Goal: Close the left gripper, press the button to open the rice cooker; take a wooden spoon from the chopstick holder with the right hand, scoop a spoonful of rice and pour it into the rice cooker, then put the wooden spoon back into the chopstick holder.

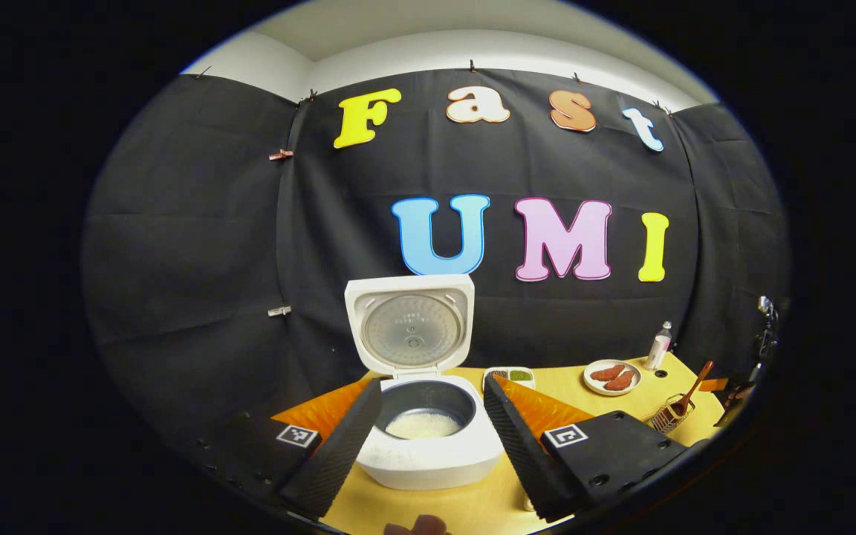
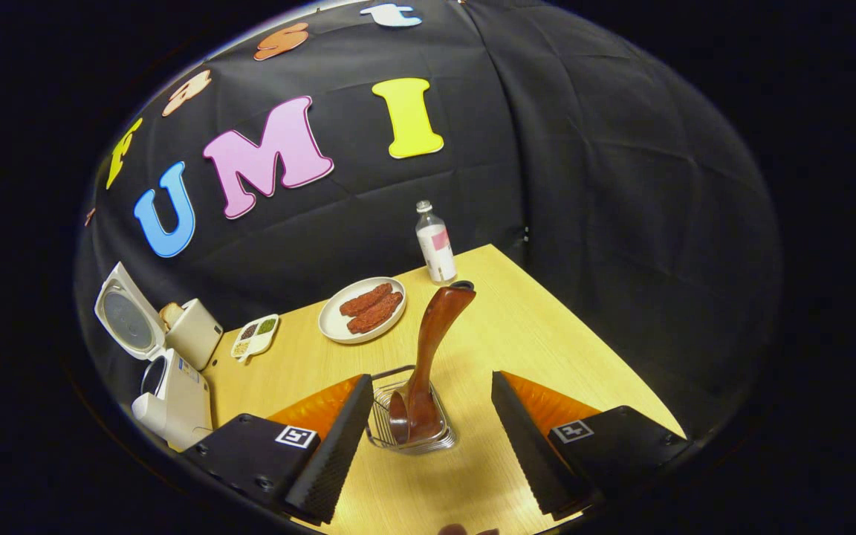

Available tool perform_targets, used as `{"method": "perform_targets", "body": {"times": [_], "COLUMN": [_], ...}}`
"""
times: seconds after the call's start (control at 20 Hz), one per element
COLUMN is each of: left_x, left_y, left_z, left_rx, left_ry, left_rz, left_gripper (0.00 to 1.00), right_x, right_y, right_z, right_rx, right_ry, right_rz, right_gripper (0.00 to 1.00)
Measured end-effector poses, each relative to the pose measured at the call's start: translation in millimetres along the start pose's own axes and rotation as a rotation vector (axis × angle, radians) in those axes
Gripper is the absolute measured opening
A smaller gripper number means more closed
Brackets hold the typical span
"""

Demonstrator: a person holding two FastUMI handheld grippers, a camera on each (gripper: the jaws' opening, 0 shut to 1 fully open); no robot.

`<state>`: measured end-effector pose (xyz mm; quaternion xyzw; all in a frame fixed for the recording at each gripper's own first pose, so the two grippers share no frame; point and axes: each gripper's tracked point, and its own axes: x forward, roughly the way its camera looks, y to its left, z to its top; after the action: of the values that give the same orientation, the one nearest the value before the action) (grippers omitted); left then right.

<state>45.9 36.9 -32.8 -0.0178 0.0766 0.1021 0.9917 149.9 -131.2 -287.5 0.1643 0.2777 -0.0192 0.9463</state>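
With the rice cooker (image 1: pixel 428 423) standing lid-up and rice lying pale in its inner pot, we judge the scooping done and the wooden spoon (image 2: pixel 428 357) already returned. We hold our left tool (image 1: pixel 428 438) wide apart, its fingers framing the cooker from the near side and gripping nothing; it hangs back here, we think, because its button work is finished and it only needs to stay clear.

Our right tool (image 2: pixel 428 438) is also spread wide, with the chopstick holder (image 2: pixel 409 423) sitting between its fingers on the surface (image 2: pixel 532 342). Neither finger touches the spoon, which leans upright in the wire holder, bowl down and handle tilting away from us. That lean is what the basket's rim allows, so the spoon props itself.

Farther off rest a plate (image 2: pixel 362 318) of reddish strips, a small bottle (image 2: pixel 435 249) and a divided dish (image 2: pixel 253 336), all well apart from the holder.
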Motion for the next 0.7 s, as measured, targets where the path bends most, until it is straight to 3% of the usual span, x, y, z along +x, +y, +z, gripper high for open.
{"method": "perform_targets", "body": {"times": [0.25,0.45,0.7], "left_x": [38,78,144], "left_y": [21,42,55], "left_z": [52,94,122], "left_rx": [-0.071,-0.068,-0.093], "left_ry": [-0.091,-0.158,-0.165], "left_rz": [-0.004,-0.002,-0.025], "left_gripper": [0.94,0.95,0.95], "right_x": [-62,-122,-162], "right_y": [21,54,90], "right_z": [41,67,83], "right_rx": [-0.039,-0.094,-0.128], "right_ry": [-0.120,-0.197,-0.265], "right_rz": [-0.010,0.031,0.054], "right_gripper": [0.98,0.99,0.98]}}
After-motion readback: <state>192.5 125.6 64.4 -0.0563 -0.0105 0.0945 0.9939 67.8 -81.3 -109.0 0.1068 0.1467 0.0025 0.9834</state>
